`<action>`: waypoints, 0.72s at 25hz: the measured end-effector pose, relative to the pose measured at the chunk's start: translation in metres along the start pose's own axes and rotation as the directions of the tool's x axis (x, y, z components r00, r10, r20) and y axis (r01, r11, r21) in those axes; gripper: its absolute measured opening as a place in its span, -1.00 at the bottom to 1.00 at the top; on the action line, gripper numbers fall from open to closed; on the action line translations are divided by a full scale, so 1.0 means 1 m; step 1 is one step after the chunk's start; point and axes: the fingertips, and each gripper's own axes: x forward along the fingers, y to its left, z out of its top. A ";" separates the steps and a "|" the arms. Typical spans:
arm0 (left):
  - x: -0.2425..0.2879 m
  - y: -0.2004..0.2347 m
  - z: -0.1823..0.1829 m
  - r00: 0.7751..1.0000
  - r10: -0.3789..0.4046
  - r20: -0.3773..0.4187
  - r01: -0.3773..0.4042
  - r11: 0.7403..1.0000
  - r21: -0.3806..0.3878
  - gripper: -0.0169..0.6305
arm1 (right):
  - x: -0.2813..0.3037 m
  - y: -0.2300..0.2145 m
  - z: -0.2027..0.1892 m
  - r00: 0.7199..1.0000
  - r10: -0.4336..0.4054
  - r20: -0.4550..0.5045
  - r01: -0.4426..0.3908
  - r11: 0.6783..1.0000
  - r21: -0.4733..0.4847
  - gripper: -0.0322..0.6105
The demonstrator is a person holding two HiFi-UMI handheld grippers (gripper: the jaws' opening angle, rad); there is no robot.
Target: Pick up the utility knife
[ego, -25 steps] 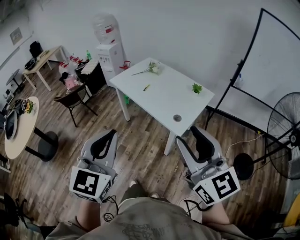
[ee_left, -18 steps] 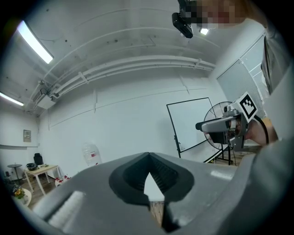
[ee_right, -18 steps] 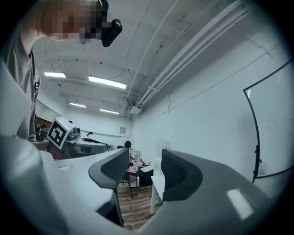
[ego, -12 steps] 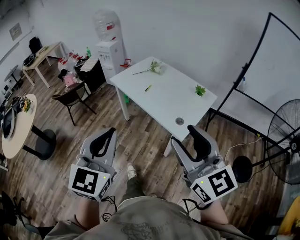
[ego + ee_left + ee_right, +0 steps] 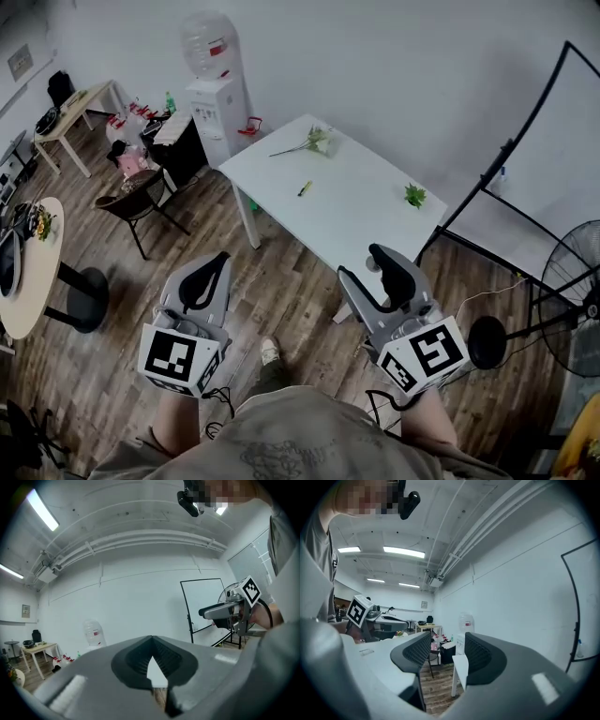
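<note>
A person's shirt front (image 5: 281,450) and one shoe (image 5: 269,352) fill the bottom of the frame above the wood-plank floor (image 5: 291,300). Each hand carries a gripper, marker cubes toward the camera. The left gripper (image 5: 222,257), lower left, has its jaws brought together tip to tip with nothing between them. Its own view shows only a sliver of light between the ribbed pads. The right gripper (image 5: 359,262), lower right, has jaws wide apart and empty. They have just been opening, apparently to ready this gripper for the pick. Both grippers point level and ahead toward the white table (image 5: 366,211) in mid-frame. That carry suits a walk-up and not a reach, since the table is well apart from both.

The utility knife (image 5: 305,188) lies on the upper-left half of that tabletop, alone on bare surface. It sits between a flower sprig (image 5: 316,141) at the far corner and a small green plant (image 5: 414,195) near the right edge. From here it reads as a short, slim bar, yellowish with a darker end, lying at a slant. Whether the blade is out is too small to tell. Beyond the table, a water dispenser (image 5: 217,94) stands against the wall at upper left, and a floor fan (image 5: 574,281) stands at the right edge.
</note>
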 end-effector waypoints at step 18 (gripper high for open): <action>0.139 0.170 -0.088 0.987 -0.137 -0.085 0.136 0.990 -0.027 -0.95 | 0.221 -0.055 -0.097 0.955 -0.150 -0.257 0.192 0.970 0.147 -0.18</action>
